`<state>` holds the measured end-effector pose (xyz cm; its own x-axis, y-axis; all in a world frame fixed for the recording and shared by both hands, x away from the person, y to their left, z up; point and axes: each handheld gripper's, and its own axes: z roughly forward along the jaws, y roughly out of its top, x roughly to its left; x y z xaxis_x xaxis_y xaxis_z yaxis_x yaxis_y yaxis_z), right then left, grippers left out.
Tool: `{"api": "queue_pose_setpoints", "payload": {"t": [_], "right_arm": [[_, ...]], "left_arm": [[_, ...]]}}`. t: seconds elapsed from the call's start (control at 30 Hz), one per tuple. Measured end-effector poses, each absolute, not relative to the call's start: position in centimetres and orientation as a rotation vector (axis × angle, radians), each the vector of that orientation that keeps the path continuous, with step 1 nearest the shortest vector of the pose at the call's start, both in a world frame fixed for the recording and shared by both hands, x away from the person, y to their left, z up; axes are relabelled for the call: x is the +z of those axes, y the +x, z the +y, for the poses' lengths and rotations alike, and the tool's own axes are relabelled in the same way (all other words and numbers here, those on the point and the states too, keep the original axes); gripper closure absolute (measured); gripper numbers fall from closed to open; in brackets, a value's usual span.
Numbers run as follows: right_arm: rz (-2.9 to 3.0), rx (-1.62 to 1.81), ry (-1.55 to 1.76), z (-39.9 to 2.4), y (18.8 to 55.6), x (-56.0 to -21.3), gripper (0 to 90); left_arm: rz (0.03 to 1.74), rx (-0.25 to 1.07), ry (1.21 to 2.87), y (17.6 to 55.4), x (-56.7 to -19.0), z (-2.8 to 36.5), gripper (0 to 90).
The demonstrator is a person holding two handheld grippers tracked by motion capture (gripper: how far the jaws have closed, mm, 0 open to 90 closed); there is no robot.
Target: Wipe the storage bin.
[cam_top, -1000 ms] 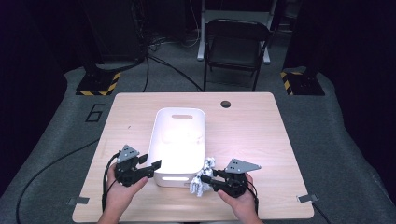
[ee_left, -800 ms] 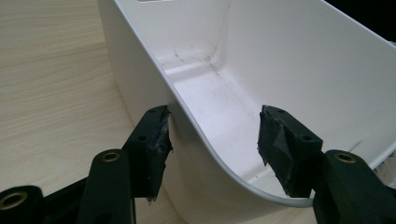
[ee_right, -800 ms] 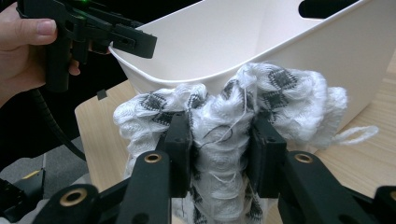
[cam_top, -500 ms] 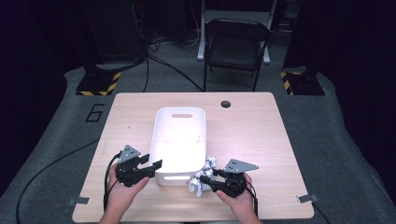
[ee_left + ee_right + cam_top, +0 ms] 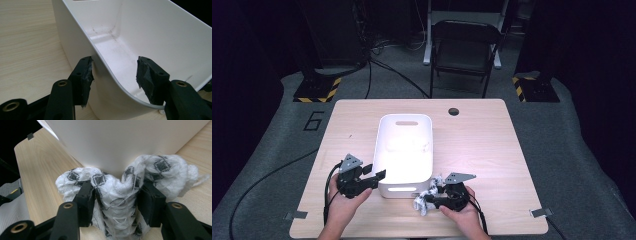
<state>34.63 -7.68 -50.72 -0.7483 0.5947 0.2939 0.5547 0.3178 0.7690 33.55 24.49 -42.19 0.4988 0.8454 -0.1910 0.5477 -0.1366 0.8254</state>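
Straddling the near-left corner wall of the white plastic bin, my left gripper stands open, one jaw outside the wall and one inside, neither pad pressing; I judge this placement steadies the bin. My right gripper sits just off the bin's near-right corner with the white knitted cloth with black diamonds bunched between its jaws, which have just been opening; the pads look loose on the fabric, so I read it as being set down on the wooden table. Count: one bin, one cloth, two grippers.
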Motion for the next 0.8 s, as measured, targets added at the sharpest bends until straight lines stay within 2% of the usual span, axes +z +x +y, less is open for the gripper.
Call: {"api": "queue_pose_setpoints", "payload": {"t": [0.13,0.4,0.8], "right_arm": [[2.499,1.430,1.116,-7.4,34.6,-51.0,42.8],[2.444,1.383,1.057,-7.5,34.0,-50.1,43.0],[2.206,1.670,1.070,-9.1,32.7,-45.6,42.5]], "left_arm": [[1.166,0.405,1.817,33.6,-42.2,24.4,46.3],[1.152,0.403,1.823,33.8,-42.2,23.9,46.5],[1.141,0.409,1.839,33.7,-42.1,23.2,46.2]]}}
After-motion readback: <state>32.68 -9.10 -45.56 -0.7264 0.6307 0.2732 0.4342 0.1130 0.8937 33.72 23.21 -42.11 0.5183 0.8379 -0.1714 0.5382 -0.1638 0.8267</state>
